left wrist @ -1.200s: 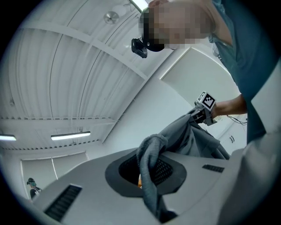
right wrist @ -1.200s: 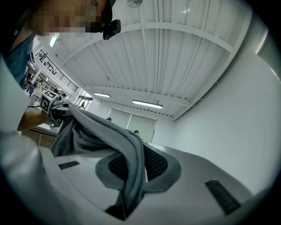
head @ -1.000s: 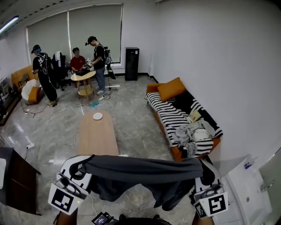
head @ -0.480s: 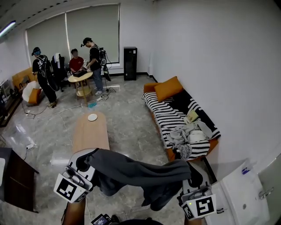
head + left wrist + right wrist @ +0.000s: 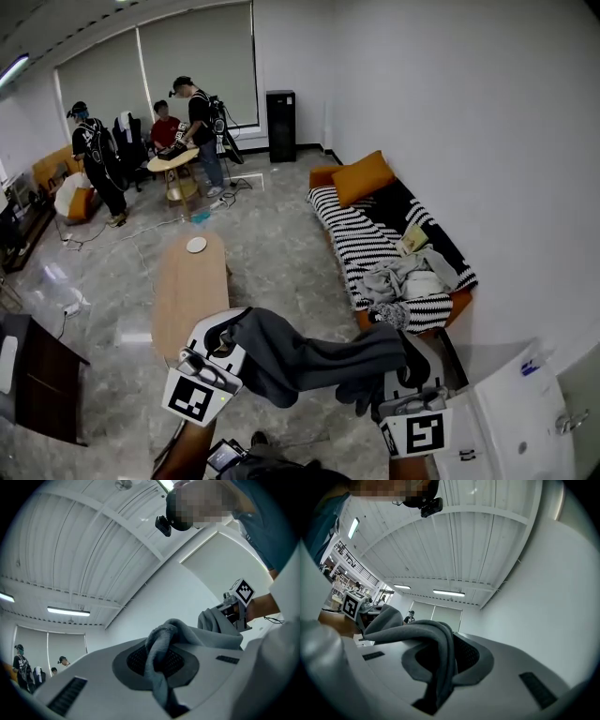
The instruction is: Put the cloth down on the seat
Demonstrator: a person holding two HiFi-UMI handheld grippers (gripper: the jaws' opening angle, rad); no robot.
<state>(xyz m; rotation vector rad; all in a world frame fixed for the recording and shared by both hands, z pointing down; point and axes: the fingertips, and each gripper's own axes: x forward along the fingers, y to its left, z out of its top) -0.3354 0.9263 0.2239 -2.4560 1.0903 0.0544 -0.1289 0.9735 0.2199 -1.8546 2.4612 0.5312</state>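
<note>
Jaws of left gripper (image 5: 228,330) and right gripper (image 5: 410,356) pinched shut on opposite ends of a dark grey cloth (image 5: 319,361), thick and rumpled, slung sagging between them in mid-air, near the striped sofa (image 5: 361,246) but not touching it.

Two grippers were recorded: one left gripper (image 5: 228,330) and one right gripper (image 5: 412,354), both on the near side of the oval wooden table (image 5: 187,291). One grey cloth (image 5: 314,361) stretched between them. There was one such table, with one white plate (image 5: 196,245) on its far end. To the table's right stood one striped sofa (image 5: 370,246), carrying one orange cushion (image 5: 362,176) and one heap of pale laundry (image 5: 410,279). Beyond the table were three people (image 5: 166,131), one small round table (image 5: 173,161), one black tower unit (image 5: 281,113) and two window blinds (image 5: 197,56). Far left of the table stood one orange armchair (image 5: 47,169).
</note>
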